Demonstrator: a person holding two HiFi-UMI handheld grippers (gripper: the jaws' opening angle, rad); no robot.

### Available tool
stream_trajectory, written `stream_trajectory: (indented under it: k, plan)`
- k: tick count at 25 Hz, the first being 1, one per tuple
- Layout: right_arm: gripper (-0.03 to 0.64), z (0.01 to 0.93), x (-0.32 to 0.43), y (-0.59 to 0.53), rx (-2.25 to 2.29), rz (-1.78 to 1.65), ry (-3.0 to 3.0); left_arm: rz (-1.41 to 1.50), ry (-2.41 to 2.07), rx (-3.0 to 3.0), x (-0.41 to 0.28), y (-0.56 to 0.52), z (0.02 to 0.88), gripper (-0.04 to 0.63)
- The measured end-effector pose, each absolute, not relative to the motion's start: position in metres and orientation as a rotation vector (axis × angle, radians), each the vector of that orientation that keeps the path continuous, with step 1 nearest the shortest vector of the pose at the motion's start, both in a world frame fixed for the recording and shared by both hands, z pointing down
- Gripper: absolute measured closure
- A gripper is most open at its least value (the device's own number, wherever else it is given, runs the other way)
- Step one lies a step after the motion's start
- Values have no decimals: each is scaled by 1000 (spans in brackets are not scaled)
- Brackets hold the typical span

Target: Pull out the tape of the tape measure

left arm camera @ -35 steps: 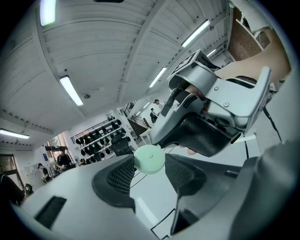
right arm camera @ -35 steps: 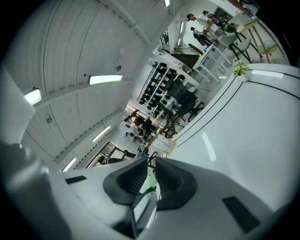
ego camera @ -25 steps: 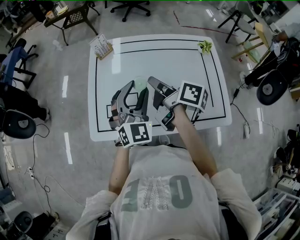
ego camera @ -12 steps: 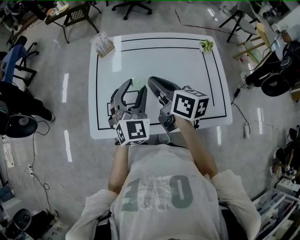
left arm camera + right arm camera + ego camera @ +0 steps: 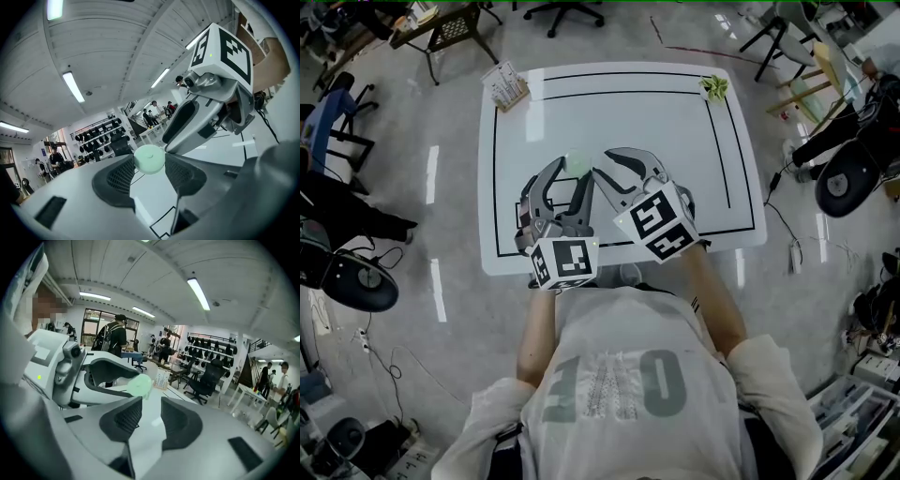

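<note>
While the left gripper's fingers pinch the pale green tape measure at their tips, the right gripper's fingers have just been opening and stand apart with nothing between them, the tape measure just beyond their left tip. Both grippers crowd together over the near middle of the white bench, the right one's body close beside the tape measure. Well apart, a card stand sits at the far left corner and a small green thing at the far right.
</note>
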State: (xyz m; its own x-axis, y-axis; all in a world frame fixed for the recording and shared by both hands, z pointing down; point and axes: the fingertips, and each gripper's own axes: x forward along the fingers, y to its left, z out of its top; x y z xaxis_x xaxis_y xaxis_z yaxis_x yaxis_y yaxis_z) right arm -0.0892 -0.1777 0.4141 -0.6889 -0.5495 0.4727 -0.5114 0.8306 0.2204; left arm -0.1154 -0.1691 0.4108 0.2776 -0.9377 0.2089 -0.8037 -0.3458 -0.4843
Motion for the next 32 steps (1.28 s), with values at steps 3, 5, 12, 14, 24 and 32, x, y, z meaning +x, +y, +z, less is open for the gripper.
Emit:
stream_trajectory:
  k: [3,5,12,14,24,32]
  plan:
    - [491,416,-87,-177,750,-125,-2463,-689,1549,-2274,-109,-166,412,371]
    - [507,418,-88,-175,740,-123,-2462,-691,1532,-2282,-108,-166,413,371]
    - [540,421,-90,-172,737,-183,-2421,-692,1501,-2297,-108,-164,414,371]
    - [545,422,-89,-173,734,-182,-2419,-689,1495,-2304,-106,-165,414,371]
    - [584,428,-87,-174,761,-210,-2389,-706,1498,-2323,-103,-167,419,371]
    - [586,431,-84,-181,829,-181,-2378,-678,1550,-2371,-104,-172,424,371]
